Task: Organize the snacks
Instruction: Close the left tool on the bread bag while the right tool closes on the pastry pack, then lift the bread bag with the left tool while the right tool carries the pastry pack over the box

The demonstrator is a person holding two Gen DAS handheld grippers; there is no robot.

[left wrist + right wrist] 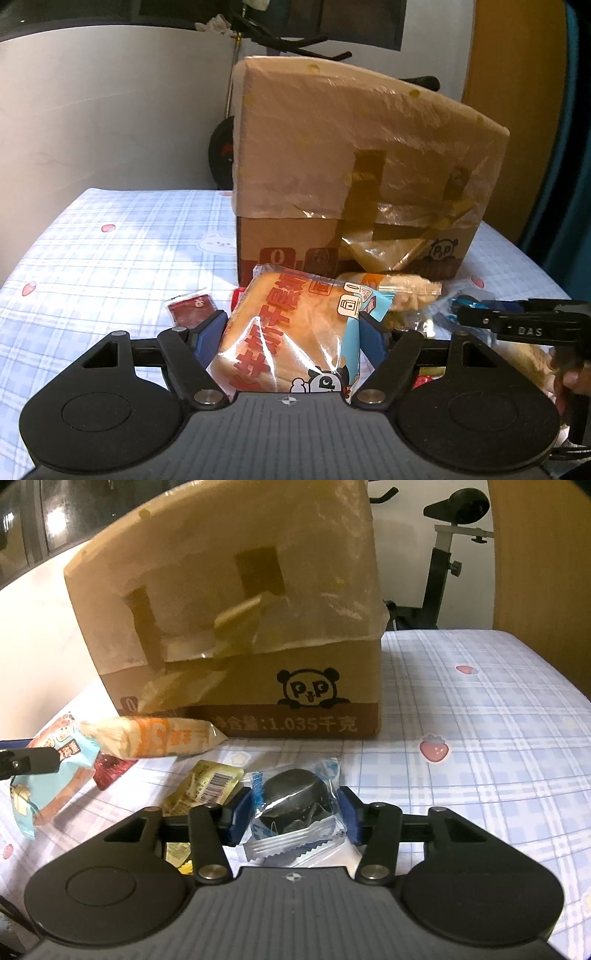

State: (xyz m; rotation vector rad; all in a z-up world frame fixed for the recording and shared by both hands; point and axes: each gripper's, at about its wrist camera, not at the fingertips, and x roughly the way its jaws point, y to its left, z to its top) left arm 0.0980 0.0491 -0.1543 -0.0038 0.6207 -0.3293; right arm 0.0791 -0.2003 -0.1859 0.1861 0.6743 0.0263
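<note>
Where the checked bedsheet [480, 709] spreads beneath everything, we see a tall cardboard box [354, 155] standing at the far side, wrapped in clear film and patched with tape. Just near of the box lies the snack pile. The largest snack, a packet of sliced bread [291, 332], sits between the blue pads of the left gripper [291, 334]; its jaws stand wide and both pads press the packet's sides, pinching it. In the right wrist view this packet appears at the left, tilted and clear of the sheet. An orange-and-white wrapped bar [155, 740] lies behind it, touching the foot of the box. Nearer, a yellow sachet [207, 786] rests left of the right gripper [295, 814], whose jaws are about half spread around a clear-wrapped dark round cake [291, 797]; the pads meet the wrapper's edges, and we cannot tell whether they press the cake. A small red sachet [190, 306] lies at the left.
</note>
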